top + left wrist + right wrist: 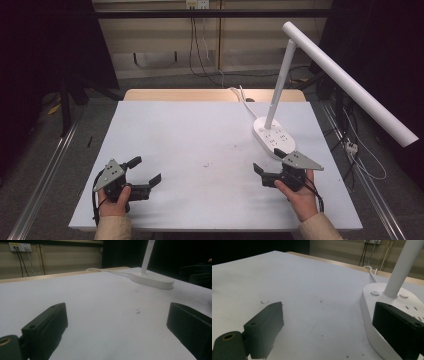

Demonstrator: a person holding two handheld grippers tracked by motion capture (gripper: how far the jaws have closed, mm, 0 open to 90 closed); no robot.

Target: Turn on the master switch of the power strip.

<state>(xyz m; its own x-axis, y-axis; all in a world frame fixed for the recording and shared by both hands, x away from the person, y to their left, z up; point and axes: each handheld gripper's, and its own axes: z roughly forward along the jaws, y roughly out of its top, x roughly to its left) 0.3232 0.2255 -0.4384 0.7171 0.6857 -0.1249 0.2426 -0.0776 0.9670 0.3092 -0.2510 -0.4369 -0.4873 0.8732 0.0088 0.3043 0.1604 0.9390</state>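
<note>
White table [200,135], bare apart from a white desk lamp [280,80] whose oval base [274,136] with sockets and buttons sits at the right side, its white cord [243,100] running off the far edge. Left gripper [148,172] held by the left hand [116,200] at the near left, jaws spread wide over bare tabletop, holding nothing; a small dark speck [137,311] lies on the surface ahead of it. Right gripper [269,161] held by the right hand [299,192] at the near right, jaws also spread and empty, one jaw just beside the near end of the lamp base.
</note>
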